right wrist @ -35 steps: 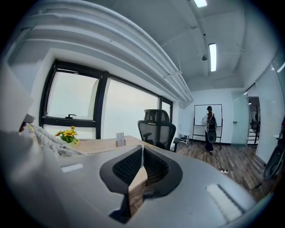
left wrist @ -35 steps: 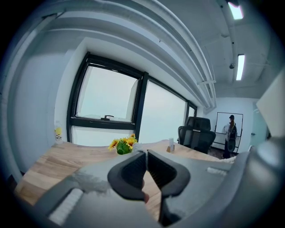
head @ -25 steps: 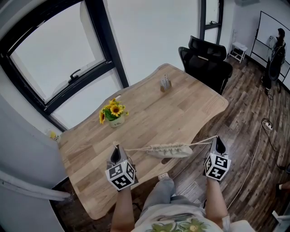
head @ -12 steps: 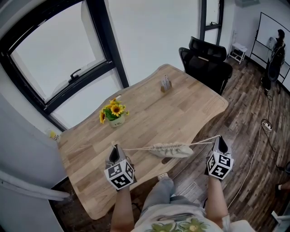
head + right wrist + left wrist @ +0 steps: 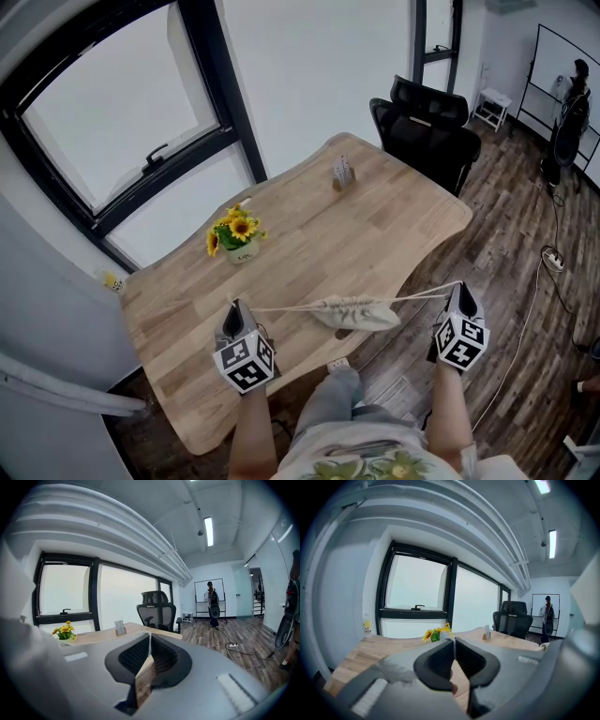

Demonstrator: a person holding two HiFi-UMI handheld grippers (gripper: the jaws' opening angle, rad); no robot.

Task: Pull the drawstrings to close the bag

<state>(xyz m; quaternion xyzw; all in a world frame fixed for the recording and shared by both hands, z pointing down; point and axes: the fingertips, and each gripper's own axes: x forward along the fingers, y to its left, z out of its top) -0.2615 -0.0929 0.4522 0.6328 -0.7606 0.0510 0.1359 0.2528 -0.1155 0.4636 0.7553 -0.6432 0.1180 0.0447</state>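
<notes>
A small cream drawstring bag (image 5: 354,311) hangs in the air above the near edge of the wooden table (image 5: 375,220), its mouth gathered. One drawstring (image 5: 281,307) runs left to my left gripper (image 5: 235,307), which is shut on it. The other drawstring (image 5: 424,295) runs right to my right gripper (image 5: 459,287), also shut on it. Both cords are stretched nearly straight. In the left gripper view a thin white cord shows between the closed jaws of the left gripper (image 5: 453,642). The right gripper view shows the right gripper (image 5: 150,637) with its jaws together.
A pot of sunflowers (image 5: 236,234) and a small card holder (image 5: 342,173) stand on the table. A black office chair (image 5: 427,117) sits at the far end. A person (image 5: 574,98) stands by a whiteboard far right; a power strip and cable (image 5: 553,261) lie on the floor.
My right gripper has moved a little further to the right, and the cords have drawn tighter. The left gripper has hardly moved.
</notes>
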